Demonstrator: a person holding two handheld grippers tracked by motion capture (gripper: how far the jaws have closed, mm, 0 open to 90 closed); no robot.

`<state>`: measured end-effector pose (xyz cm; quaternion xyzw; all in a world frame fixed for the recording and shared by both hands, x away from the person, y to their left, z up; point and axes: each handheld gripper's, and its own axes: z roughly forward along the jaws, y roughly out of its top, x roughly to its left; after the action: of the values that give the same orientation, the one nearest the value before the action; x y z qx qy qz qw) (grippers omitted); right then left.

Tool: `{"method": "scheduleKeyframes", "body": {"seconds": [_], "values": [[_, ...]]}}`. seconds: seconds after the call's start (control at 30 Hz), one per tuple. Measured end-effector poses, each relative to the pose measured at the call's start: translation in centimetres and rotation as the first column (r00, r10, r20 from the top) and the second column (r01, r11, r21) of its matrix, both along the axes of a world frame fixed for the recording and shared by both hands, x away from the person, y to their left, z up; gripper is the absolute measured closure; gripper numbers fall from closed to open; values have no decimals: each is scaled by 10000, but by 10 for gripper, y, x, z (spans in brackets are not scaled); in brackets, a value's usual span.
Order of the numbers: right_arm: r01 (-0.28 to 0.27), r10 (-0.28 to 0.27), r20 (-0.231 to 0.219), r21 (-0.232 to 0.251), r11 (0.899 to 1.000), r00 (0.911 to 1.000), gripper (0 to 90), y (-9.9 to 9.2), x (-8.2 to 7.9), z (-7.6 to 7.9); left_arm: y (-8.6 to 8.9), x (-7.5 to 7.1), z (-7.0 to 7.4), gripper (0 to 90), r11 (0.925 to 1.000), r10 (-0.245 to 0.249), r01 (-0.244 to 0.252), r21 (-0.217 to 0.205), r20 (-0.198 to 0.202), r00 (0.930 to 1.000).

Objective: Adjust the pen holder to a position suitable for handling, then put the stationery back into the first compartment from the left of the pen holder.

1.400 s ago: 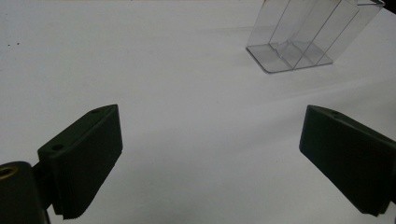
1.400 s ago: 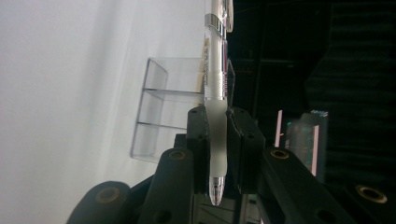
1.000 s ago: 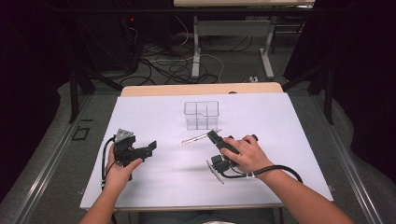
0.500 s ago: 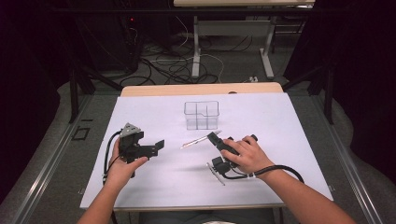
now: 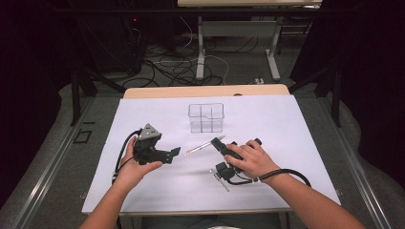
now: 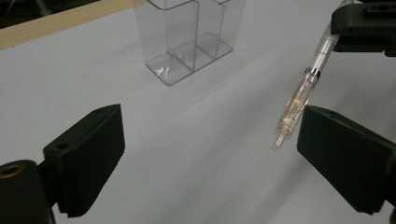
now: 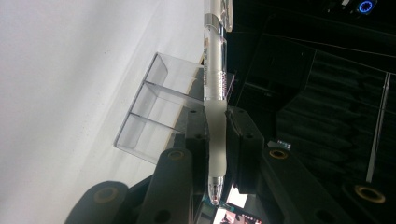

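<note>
level now, the pen points left, clamped in the right tool; left tool apart.

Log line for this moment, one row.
right gripper: shut on pen | left gripper: open, closing slightly, nothing between jaws | organizer: empty

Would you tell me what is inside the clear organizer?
The organizer looks empty: its near compartments show only bare clear floor. The top is cut off in the left gripper view.
</note>
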<state>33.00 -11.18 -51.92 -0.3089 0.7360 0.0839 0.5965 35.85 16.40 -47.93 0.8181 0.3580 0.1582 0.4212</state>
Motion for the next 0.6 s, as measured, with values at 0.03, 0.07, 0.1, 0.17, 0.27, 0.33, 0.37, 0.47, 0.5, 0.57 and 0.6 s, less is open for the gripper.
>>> {"method": "scheduleKeyframes", "body": {"seconds": [0.03,0.07,0.1,0.17,0.27,0.33,0.37,0.47,0.5,0.57,0.6], "values": [[-35,35,13,-82,10000,10000,793,1,0,0,-3,0,0,99,10000,-77,77,60,8,10000],[7,-7,-6,-42,10000,10000,793,1,-1,0,-6,0,0,114,10000,-57,57,-9,-17,10000],[0,0,-13,-109,9999,10000,792,1,-1,1,-8,1,1,126,9999,-99,99,27,-51,9999],[-87,87,64,-127,9999,9999,792,2,-1,1,-12,2,1,160,9997,-220,221,127,-118,9997],[-54,55,53,-282,9996,10000,793,3,-1,1,-20,3,2,173,9980,-413,418,471,-114,9991],[-161,164,79,-424,9990,9998,792,3,0,0,-24,3,4,204,9955,-637,647,686,-156,9978],[-242,250,130,-565,9981,9996,792,4,0,0,-27,3,4,219,9956,-650,651,674,-25,9979],[-294,302,107,-709,9970,9995,792,4,0,-2,-32,3,8,264,9891,-1008,985,1096,151,9948],[-268,275,92,-732,9970,9996,792,4,-1,-2,-34,3,8,303,9890,-1106,1083,1004,169,9937],[-287,296,106,-791,9965,9995,792,5,-2,-3,-36,3,11,320,9852,-1378,1358,1044,126,9904],[-352,363,120,-823,9960,9993,792,6,-2,-2,-38,3,11,322,9836,-1461,1437,1085,137,9892]]}}
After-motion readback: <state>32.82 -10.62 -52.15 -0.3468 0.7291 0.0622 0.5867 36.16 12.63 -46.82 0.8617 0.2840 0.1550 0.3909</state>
